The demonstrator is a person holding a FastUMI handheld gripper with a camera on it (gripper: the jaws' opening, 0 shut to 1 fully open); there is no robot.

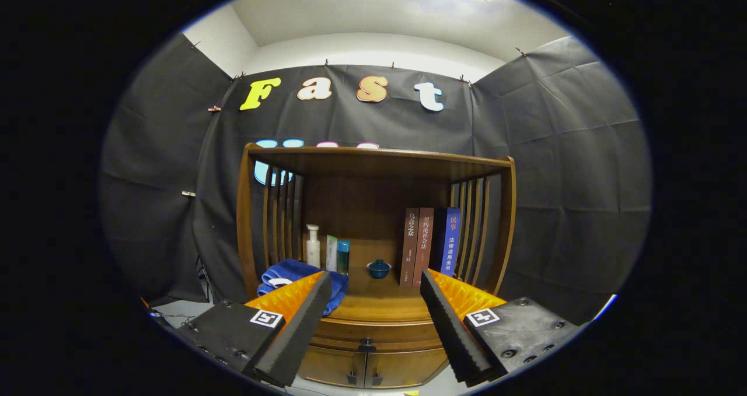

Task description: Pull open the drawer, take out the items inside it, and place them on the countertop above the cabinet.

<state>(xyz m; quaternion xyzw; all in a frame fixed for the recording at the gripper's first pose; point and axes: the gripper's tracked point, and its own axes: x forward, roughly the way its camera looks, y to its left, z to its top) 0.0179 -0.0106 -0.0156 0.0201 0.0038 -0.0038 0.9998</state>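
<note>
Gripper (373,302) jaws wide apart, empty. Drawer (373,333), apparently shut, lies beyond and between the fingers; knob (366,344) centred.

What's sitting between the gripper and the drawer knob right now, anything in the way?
Nothing visible. The gripper is open, and the drawer knob sits between and just ahead of its fingers with only open air in front of it.

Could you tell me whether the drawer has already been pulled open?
No, the drawer sits flush in the cabinet front, its knob untouched between the fingers of the open gripper.
</note>
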